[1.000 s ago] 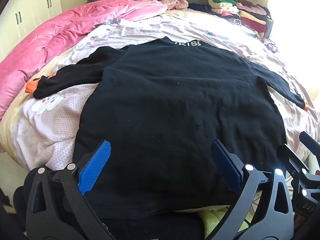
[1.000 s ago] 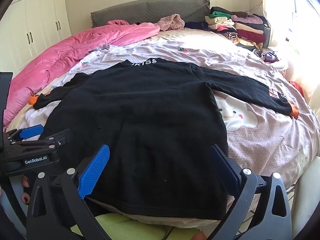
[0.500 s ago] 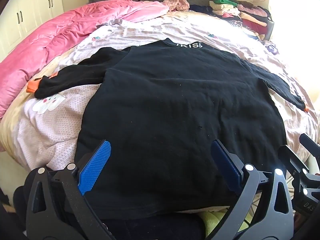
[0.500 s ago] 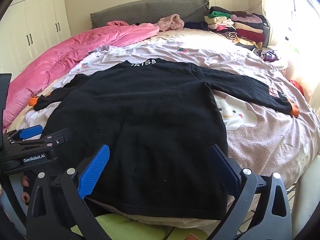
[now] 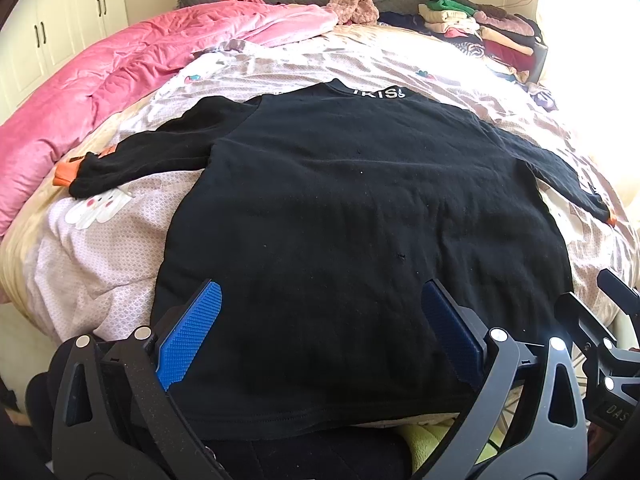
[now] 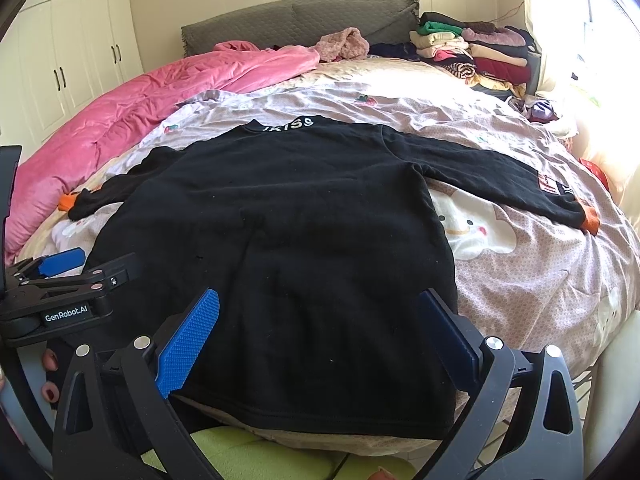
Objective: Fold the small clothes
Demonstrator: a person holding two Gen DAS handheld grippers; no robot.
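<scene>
A black long-sleeved sweater (image 5: 352, 208) lies spread flat on the bed, collar far, hem near, both sleeves out to the sides with orange cuffs. It also shows in the right wrist view (image 6: 288, 240). My left gripper (image 5: 320, 300) is open and empty, just above the hem at the near edge. My right gripper (image 6: 318, 308) is open and empty, above the hem further right. The left gripper also shows at the left of the right wrist view (image 6: 64, 276).
A pink quilt (image 5: 120, 80) lies along the bed's left side. A stack of folded clothes (image 6: 476, 52) sits at the far right by the grey headboard (image 6: 300, 20). White wardrobes (image 6: 68, 72) stand at left. A patterned sheet (image 6: 520, 272) covers the bed.
Both grippers have shifted slightly forward and upward over the hem. The sweater has not moved.
</scene>
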